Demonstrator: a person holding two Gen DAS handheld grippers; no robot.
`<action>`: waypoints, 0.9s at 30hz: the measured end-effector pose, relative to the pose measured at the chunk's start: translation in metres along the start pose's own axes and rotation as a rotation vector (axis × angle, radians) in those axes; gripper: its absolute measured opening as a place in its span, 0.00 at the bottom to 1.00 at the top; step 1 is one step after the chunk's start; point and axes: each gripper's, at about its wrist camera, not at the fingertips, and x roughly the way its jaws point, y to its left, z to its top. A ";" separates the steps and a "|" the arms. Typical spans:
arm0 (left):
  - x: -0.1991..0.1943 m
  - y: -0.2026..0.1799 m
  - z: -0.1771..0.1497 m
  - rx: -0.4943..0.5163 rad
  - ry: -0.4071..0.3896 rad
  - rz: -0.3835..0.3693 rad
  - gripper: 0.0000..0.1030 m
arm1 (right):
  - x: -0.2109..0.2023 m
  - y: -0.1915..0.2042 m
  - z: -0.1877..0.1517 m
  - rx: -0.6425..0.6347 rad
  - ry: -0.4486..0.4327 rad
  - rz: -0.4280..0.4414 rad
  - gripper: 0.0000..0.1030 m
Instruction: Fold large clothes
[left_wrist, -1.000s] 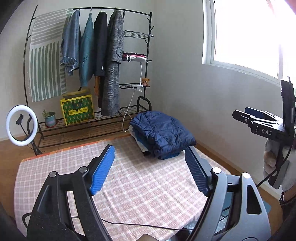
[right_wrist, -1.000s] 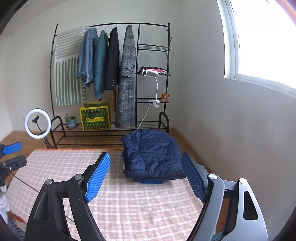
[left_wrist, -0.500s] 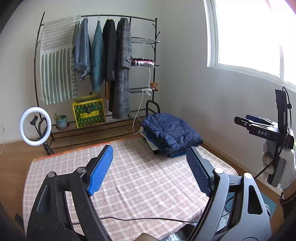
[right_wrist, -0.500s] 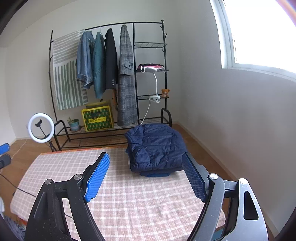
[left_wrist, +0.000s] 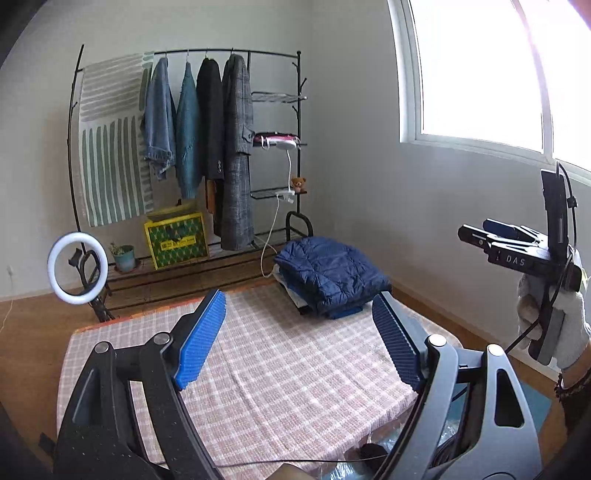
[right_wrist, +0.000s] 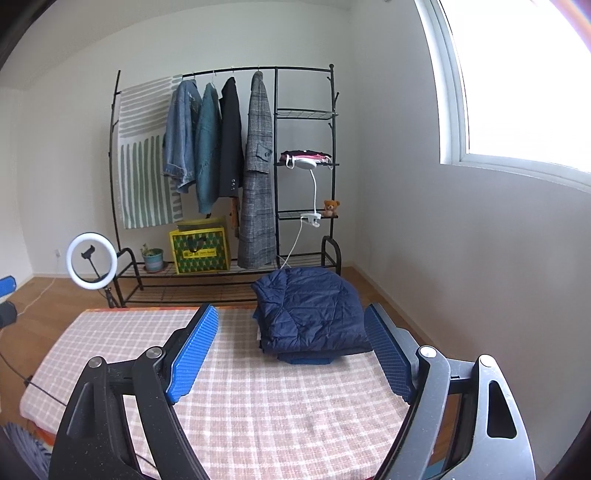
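Already folded: navy jacket (right_wrist: 310, 308) on mat (right_wrist: 258, 406).

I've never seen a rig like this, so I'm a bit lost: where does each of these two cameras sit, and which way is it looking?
Left wrist: sits on the left gripper, looking along its open fingers over the checked mat; a gloved hand holding the right gripper shows at the right.
Right wrist: sits on the right gripper, facing the same way; only its open fingers show.
Both share the folded navy jacket and the clothes rack.
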 end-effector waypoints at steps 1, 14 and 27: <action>0.004 0.002 -0.003 -0.003 0.013 0.000 0.82 | 0.003 0.000 -0.003 0.003 0.008 0.003 0.79; 0.075 0.021 -0.046 0.007 0.089 0.084 0.82 | 0.082 0.001 -0.049 0.055 0.144 -0.013 0.79; 0.145 0.040 -0.080 -0.014 0.122 0.144 0.93 | 0.142 0.009 -0.094 0.108 0.184 -0.037 0.79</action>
